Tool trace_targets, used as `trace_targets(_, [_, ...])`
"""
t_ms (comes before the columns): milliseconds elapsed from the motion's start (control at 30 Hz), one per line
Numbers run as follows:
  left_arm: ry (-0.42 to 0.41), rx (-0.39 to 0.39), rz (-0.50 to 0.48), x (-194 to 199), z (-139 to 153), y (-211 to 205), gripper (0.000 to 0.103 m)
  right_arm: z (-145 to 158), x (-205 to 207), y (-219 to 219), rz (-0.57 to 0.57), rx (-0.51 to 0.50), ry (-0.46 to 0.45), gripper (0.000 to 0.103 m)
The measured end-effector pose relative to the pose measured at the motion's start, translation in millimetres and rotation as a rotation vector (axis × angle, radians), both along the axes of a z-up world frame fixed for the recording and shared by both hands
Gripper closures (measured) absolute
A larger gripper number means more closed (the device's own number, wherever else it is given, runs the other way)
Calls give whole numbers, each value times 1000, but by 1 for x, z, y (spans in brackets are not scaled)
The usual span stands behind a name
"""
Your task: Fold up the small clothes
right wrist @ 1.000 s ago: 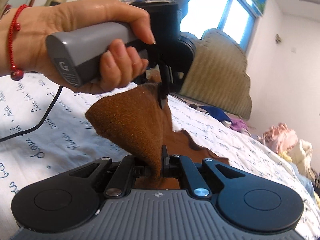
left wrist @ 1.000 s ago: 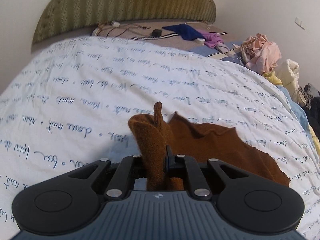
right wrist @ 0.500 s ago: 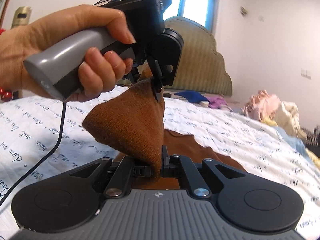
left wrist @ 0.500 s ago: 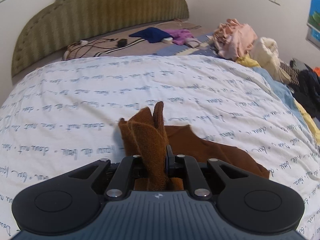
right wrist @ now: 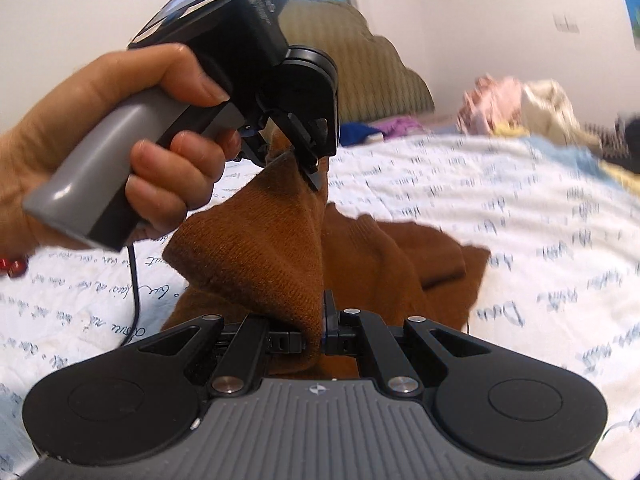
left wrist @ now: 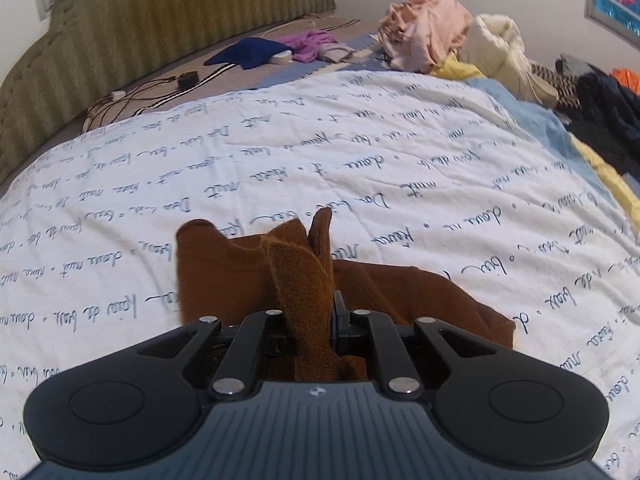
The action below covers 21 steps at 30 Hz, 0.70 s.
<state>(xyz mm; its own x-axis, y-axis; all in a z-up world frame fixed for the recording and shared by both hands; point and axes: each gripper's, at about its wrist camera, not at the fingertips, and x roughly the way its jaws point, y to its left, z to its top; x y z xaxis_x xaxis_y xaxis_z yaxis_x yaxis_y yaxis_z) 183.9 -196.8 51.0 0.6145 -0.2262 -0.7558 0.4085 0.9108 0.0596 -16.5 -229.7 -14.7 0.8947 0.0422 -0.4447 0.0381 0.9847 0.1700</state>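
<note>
A small brown knit garment lies partly on the white bedspread printed with blue script. My left gripper is shut on one bunched edge of it, which sticks up between the jaws. In the right wrist view my right gripper is shut on another edge of the brown garment. The left gripper, held by a hand, appears there above and to the left, lifting the cloth into a taut fold. The rest of the garment trails flat on the bed to the right.
A heap of unfolded clothes, pink, cream, yellow and dark, sits along the far right of the bed. A blue item, purple cloth and cables lie near the green padded headboard. A black cable hangs from the left handle.
Both grippers have carried the brown garment sideways across the bed while rolling. The garment's flat part has bunched closer, and the clothes heap now shows nearer the centre of the views.
</note>
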Motion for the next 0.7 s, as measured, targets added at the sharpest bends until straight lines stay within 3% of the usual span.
trace_targets(200, [9,35,-25,1,-15,-25,92,-12,5,-23,-6,136,48,95])
trace_targets(600, [39,60,-31,3,-33,-42,89,-20,6,-34,-17,169,77,90])
trace_targets(700, [51,50,-29,5,-33,-42,74,-21,7,-34,-17,169,78,88])
